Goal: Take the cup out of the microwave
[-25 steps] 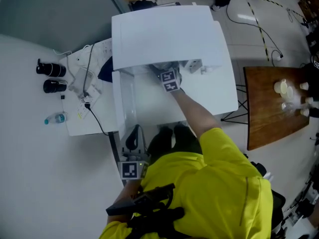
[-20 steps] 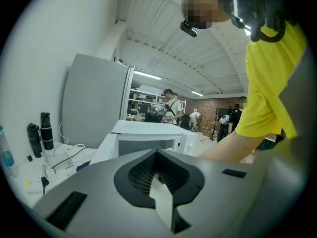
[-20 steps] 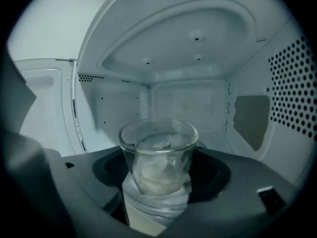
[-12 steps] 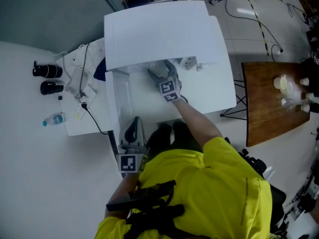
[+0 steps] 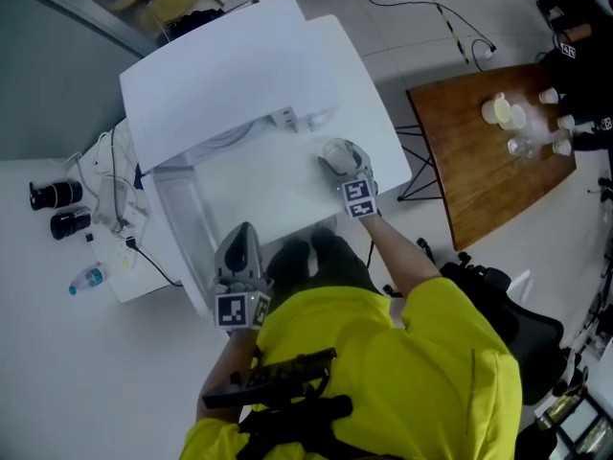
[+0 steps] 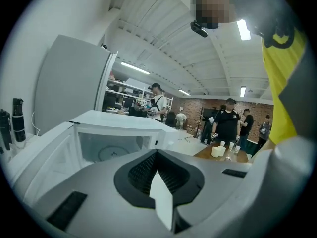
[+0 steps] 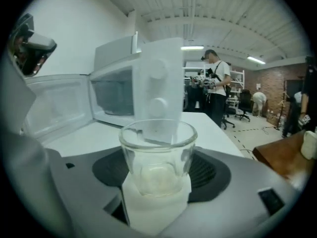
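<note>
A clear glass cup [image 7: 157, 157] stands upright between the white pads of my right gripper [image 7: 157, 145], which is shut on it. In the head view, that gripper [image 5: 336, 153] is outside the white microwave [image 5: 230, 75], over the white table to the right of its opening. The microwave door [image 5: 187, 220] hangs open at the left. My left gripper [image 5: 241, 238] is near the table's front edge, by the door, shut with nothing in it. In the left gripper view, the microwave cavity [image 6: 116, 148] shows only its turntable.
A brown wooden table [image 5: 479, 161] with several small cups [image 5: 503, 111] stands to the right. Two black bottles [image 5: 56, 207], a water bottle [image 5: 86, 280] and cables [image 5: 120, 199] lie at the left. Several people stand farther back in the room.
My right gripper has drawn back out of the microwave with the cup and swung right over the table. The left gripper has shifted a little toward the door.
</note>
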`<state>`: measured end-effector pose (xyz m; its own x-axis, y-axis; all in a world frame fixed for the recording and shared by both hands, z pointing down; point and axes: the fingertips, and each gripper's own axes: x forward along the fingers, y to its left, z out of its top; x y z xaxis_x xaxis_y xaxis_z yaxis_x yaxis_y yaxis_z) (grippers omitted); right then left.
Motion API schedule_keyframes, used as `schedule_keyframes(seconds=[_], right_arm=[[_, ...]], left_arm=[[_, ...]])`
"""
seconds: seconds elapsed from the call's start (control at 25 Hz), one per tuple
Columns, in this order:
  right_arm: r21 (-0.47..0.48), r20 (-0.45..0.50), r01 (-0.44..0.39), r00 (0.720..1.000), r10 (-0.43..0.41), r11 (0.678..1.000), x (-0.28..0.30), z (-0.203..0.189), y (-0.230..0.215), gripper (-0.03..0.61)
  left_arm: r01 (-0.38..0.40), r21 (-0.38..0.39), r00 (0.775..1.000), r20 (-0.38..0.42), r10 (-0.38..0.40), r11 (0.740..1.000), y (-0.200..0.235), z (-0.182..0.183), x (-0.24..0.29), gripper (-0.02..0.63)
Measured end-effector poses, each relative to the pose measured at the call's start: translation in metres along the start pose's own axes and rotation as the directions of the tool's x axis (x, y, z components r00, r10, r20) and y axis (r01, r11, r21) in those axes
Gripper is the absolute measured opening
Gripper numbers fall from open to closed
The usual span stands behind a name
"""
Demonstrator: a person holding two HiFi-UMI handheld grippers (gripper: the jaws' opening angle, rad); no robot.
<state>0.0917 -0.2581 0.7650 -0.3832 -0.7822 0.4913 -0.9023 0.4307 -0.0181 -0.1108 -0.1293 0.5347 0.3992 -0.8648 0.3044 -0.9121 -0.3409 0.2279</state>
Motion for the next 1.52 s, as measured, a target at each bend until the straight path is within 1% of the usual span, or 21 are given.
schedule_keyframes(seconds=[0.08,0.16,0.24,0.36,0.52,0.56,0.6,0.64,0.68,0.84,0.92,0.96,1.0,1.08,1.12,1.16,1.2,1.28,1.32,1.4,1.52], right_arm=[[0.021,-0.011,0.062,0.998,-0.062,0.998,0.003,-0.007,-0.051,0.347],[0.039,-0.019,0.104,0.994,-0.104,0.994,0.009,-0.010,-0.086,0.347],[0.055,-0.023,0.125,0.992,-0.124,0.991,0.018,-0.011,-0.104,0.347],[0.075,-0.035,0.139,0.990,-0.136,0.987,0.029,-0.015,-0.113,0.347],[0.084,-0.028,0.145,0.989,-0.143,0.986,0.032,-0.019,-0.109,0.353],[0.079,-0.032,0.140,0.990,-0.138,0.987,0.033,-0.020,-0.107,0.383],[0.074,-0.036,0.134,0.991,-0.132,0.988,0.033,-0.019,-0.105,0.468],[0.073,-0.038,0.133,0.991,-0.130,0.988,0.029,-0.017,-0.103,0.489],[0.079,-0.040,0.136,0.990,-0.133,0.988,0.020,-0.014,-0.101,0.489],[0.182,-0.012,0.119,0.993,-0.118,0.976,-0.062,-0.002,-0.065,0.491],[0.226,0.041,0.050,0.997,-0.061,0.973,-0.109,0.029,-0.030,0.491],[0.226,0.086,0.003,0.996,-0.023,0.974,-0.129,0.060,-0.008,0.489],[0.206,0.142,-0.050,0.990,0.021,0.977,-0.145,0.098,0.015,0.428],[0.097,0.266,-0.147,0.957,0.117,0.984,-0.169,0.175,0.062,0.368],[0.035,0.317,-0.176,0.935,0.156,0.984,-0.178,0.207,0.082,0.272],[-0.008,0.356,-0.192,0.917,0.182,0.981,-0.185,0.234,0.098,0.196],[-0.021,0.385,-0.202,0.902,0.194,0.979,-0.191,0.256,0.111,0.147],[0.008,0.429,-0.211,0.883,0.188,0.977,-0.201,0.290,0.127,0.006],[0.012,0.445,-0.210,0.877,0.183,0.978,-0.205,0.300,0.133,0.006],[-0.029,0.452,-0.201,0.871,0.193,0.979,-0.212,0.304,0.145,0.005],[-0.063,0.422,-0.215,0.879,0.221,0.975,-0.212,0.294,0.158,0.005]], left_arm=[[0.013,0.000,1.000,-0.006,-0.013,1.000,-0.010,-0.004,0.005,0.005],[0.020,0.002,1.000,-0.015,-0.020,1.000,-0.016,-0.006,0.008,0.005],[0.019,0.006,1.000,-0.020,-0.019,1.000,-0.018,-0.006,0.009,0.005],[0.006,0.008,1.000,-0.015,-0.006,1.000,-0.016,-0.004,0.009,0.005],[-0.023,0.003,1.000,-0.007,0.023,1.000,-0.006,-0.001,0.005,0.005],[-0.029,0.002,1.000,-0.005,0.029,1.000,-0.003,-0.001,0.003,0.005],[-0.034,0.001,0.999,-0.004,0.034,0.999,0.000,-0.001,0.002,0.005],[-0.040,-0.001,0.999,-0.002,0.040,0.999,0.003,0.000,0.000,0.005],[-0.048,-0.003,0.999,0.001,0.048,0.999,0.007,0.002,-0.003,0.005],[-0.081,-0.015,0.996,0.031,0.081,0.997,0.025,0.019,-0.019,0.005],[-0.097,-0.022,0.994,0.056,0.098,0.995,0.037,0.031,-0.028,0.005],[-0.105,-0.026,0.992,0.067,0.106,0.994,0.042,0.037,-0.032,0.005],[-0.109,-0.030,0.991,0.079,0.111,0.994,0.047,0.043,-0.036,0.005],[-0.113,-0.037,0.987,0.106,0.116,0.993,0.054,0.057,-0.043,0.005],[-0.113,-0.040,0.986,0.123,0.117,0.993,0.057,0.066,-0.046,0.005],[-0.111,-0.042,0.983,0.143,0.116,0.993,0.059,0.075,-0.049,0.005],[-0.108,-0.043,0.980,0.166,0.113,0.993,0.059,0.084,-0.052,0.005],[-0.102,-0.035,0.971,0.214,0.107,0.994,0.057,0.101,-0.057,0.005],[-0.101,-0.028,0.967,0.233,0.105,0.994,0.056,0.107,-0.059,0.005],[-0.098,-0.012,0.962,0.257,0.098,0.995,0.051,0.115,-0.064,0.005],[-0.082,0.033,0.961,0.266,0.071,0.996,0.041,0.120,-0.068,0.005]])
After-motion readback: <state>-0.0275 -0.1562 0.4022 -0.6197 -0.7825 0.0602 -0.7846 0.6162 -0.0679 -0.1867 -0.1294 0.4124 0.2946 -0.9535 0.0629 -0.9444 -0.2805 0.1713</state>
